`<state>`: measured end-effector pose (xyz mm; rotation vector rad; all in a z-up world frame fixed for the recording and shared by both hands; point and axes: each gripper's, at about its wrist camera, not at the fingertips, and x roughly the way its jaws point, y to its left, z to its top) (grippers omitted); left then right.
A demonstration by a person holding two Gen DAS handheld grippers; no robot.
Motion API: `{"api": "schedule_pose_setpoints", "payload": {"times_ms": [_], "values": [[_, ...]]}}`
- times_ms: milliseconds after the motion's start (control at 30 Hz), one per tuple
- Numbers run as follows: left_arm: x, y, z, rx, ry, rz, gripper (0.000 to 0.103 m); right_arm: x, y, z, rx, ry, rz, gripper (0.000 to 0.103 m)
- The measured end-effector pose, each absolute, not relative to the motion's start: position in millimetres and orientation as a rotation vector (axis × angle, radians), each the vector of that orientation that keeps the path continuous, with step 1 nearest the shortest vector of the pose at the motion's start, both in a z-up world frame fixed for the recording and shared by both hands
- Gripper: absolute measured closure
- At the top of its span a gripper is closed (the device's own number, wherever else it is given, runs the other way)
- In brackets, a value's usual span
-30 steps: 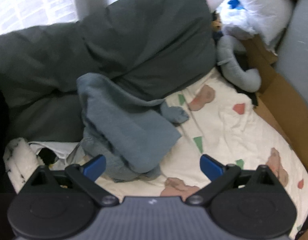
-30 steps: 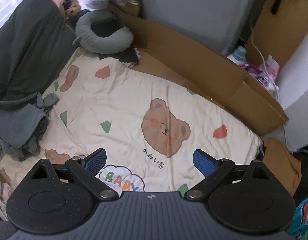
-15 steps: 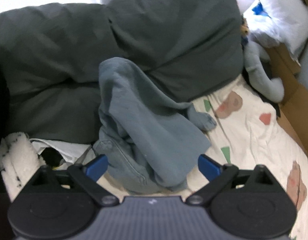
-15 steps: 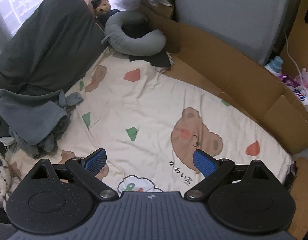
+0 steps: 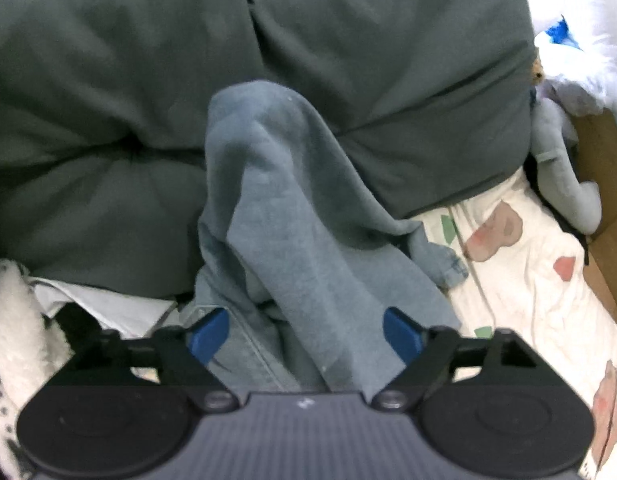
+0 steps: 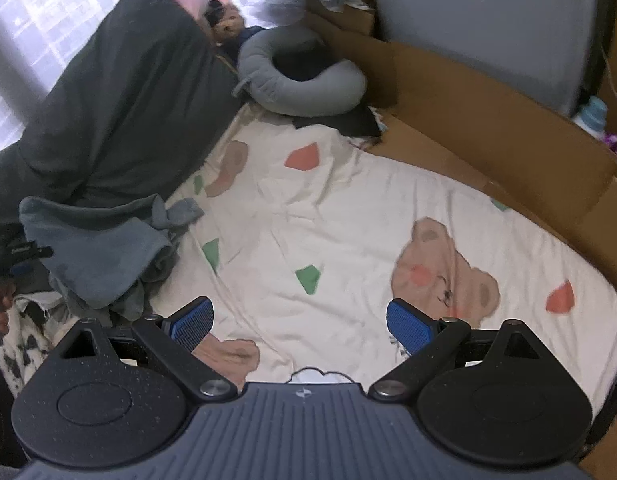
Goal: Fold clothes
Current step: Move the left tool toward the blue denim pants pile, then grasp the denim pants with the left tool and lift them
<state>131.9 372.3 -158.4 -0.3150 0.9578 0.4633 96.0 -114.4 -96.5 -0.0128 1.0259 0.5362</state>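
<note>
Your left gripper [image 5: 306, 334] is pointing down over the crumpled blue-grey garment [image 5: 292, 220], and its jaws are closing with the cloth lying between the two blue pads [image 5: 208, 334], though the pads are not yet pressing on it. The garment is sitting in a heap at the edge of the bed, leaning up against the dark grey pillows [image 5: 148, 80] and spilling onto the cream bear-print sheet [image 5: 520, 280]. A white fluffy cloth with black spots [image 5: 8, 320] is lying just beside the heap, at the left of your left wrist view. Your right gripper [image 6: 300, 324] is hovering over a bare part of the sheet, its jaws standing wide apart with nothing between them. From that side the garment is showing well off to the left, near the pillows. A grey neck pillow [image 6: 300, 80] is resting at the far end of the bed, next to a brown cardboard wall [image 6: 488, 128]
</note>
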Motion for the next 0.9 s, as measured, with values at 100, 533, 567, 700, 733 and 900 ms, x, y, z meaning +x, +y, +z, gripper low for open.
{"api": "schedule_pose_setpoints", "payload": {"times_ms": [100,533,567,700,733,900], "values": [[139.1,371.4,-162.2,-0.326,0.961,0.455,0.057,99.6,-112.7,-98.8,0.028,1.015,0.544,0.006],[142.8,335.0,-131.8,-0.272,0.879,0.338,0.1,100.5,-101.5,-120.9,0.119,1.007,0.589,0.006],[142.1,330.8,-128.7,-0.278,0.869,0.321,0.1,99.7,-100.2,-122.1,0.119,1.008,0.593,0.006],[141.5,307.9,-114.3,-0.28,0.835,0.244,0.1,97.0,-97.4,-122.3,0.13,1.007,0.605,0.006],[142.0,301.5,-110.4,-0.278,0.829,0.223,0.1,96.6,-96.3,-122.8,0.13,1.007,0.609,0.006],[146.7,263.5,-85.6,-0.232,0.819,0.123,0.1,93.2,-90.2,-122.6,0.137,0.988,0.626,0.006]]}}
